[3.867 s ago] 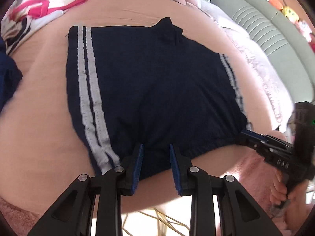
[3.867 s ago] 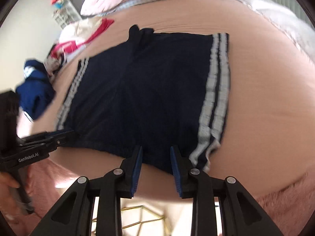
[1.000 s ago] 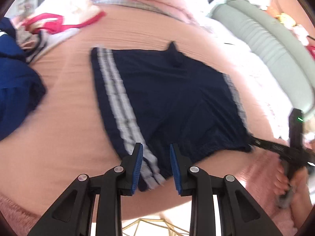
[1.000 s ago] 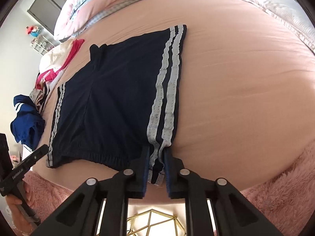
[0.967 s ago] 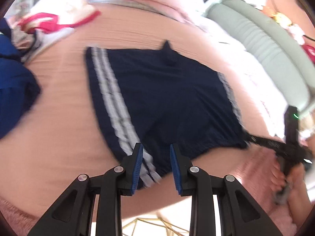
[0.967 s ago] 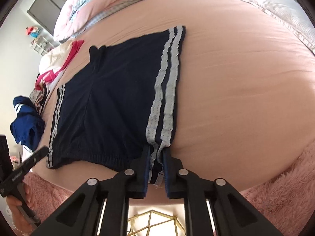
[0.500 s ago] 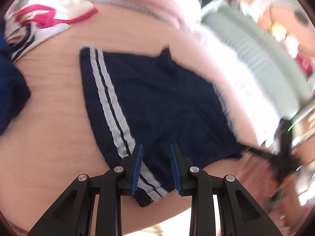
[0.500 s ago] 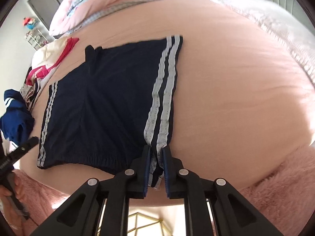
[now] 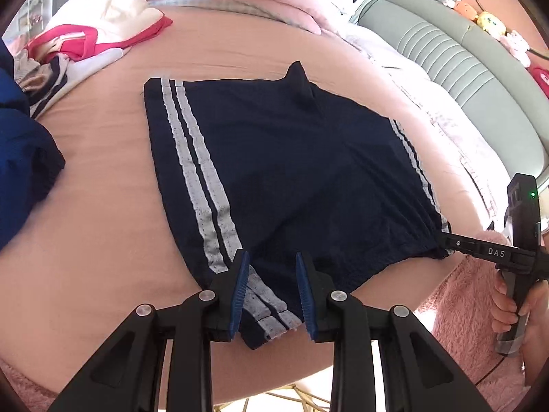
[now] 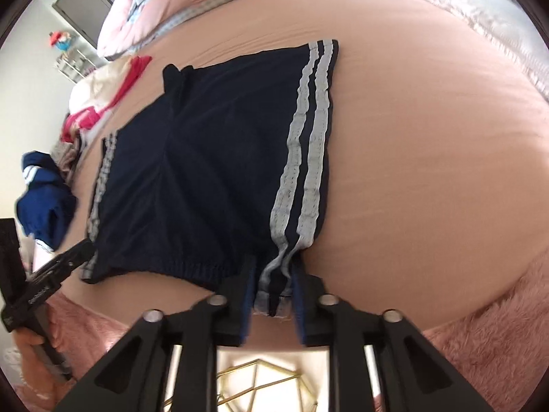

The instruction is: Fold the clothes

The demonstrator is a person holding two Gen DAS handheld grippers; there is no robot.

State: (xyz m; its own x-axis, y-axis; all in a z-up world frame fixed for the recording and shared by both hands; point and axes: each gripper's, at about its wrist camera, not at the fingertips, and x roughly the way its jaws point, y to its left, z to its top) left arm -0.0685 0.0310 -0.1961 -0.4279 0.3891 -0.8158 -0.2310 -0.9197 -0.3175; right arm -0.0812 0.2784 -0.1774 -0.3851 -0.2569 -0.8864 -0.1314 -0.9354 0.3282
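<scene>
A heap of blue, red and white clothes (image 9: 44, 79) lies left of the navy shorts with grey side stripes (image 9: 281, 178), which are spread flat on the peach-sheeted bed (image 9: 103, 213). The left gripper (image 9: 270, 288) stands narrowly apart over the shorts' left waistband corner, not visibly pinching. The right gripper (image 10: 272, 297) clamps the right corner.

Left tool (image 9: 271, 293) parted, right tool (image 10: 272, 300) nearly closed

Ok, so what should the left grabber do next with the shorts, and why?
Probably close the left gripper on the striped waistband corner of the shorts that lies between its open jaws. The right gripper pinches the other striped corner, and the shorts lie flat on the bed, so both corners likely need holding before a fold can begin.
</scene>
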